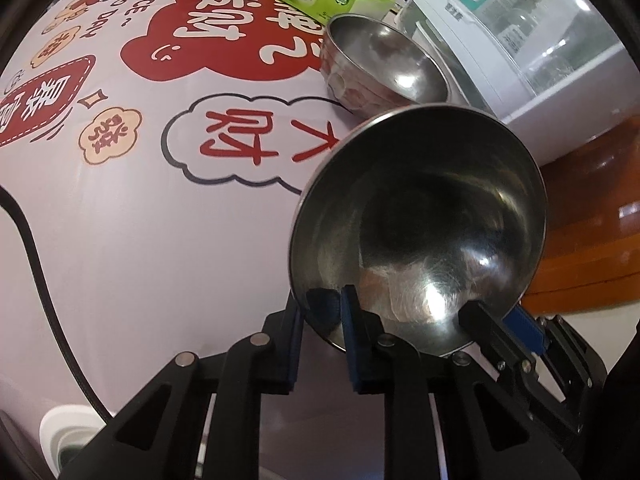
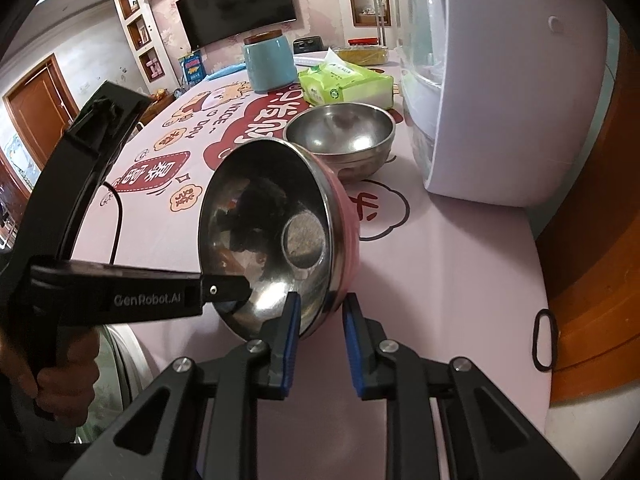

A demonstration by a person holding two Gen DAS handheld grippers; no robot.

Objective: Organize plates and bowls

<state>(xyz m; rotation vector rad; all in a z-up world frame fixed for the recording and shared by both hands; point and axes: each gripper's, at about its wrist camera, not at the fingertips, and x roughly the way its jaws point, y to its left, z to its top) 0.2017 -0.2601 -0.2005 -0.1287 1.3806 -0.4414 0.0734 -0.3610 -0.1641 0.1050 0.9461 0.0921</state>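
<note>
Bowl (image 2: 272, 236) rim hidden between both grippers' pads.

A: Where's the steel bowl with the pink outside (image 2: 276, 236) right now?

B: Up off the desk (image 2: 460, 280), tipped on edge, its rim pinched from two sides: the left hand-held gripper (image 2: 244, 288) on the left rim, the right hand-held gripper (image 2: 322, 312) on the near lower rim.

A: And behind it?

B: A stack of steel bowls (image 2: 340, 136) stands on the desk, just beyond the tilted one. The white dish cabinet with a clear door (image 2: 500, 100) is to their right.

A: Farther back?

B: The green tissue pack (image 2: 344, 84) lies behind the stack, the blue ceramic jar with a brown lid (image 2: 270, 60) left of the pack. A black cable (image 2: 118, 220) runs across the desk on the left; a black hair band (image 2: 544, 340) lies at the right edge.
</note>
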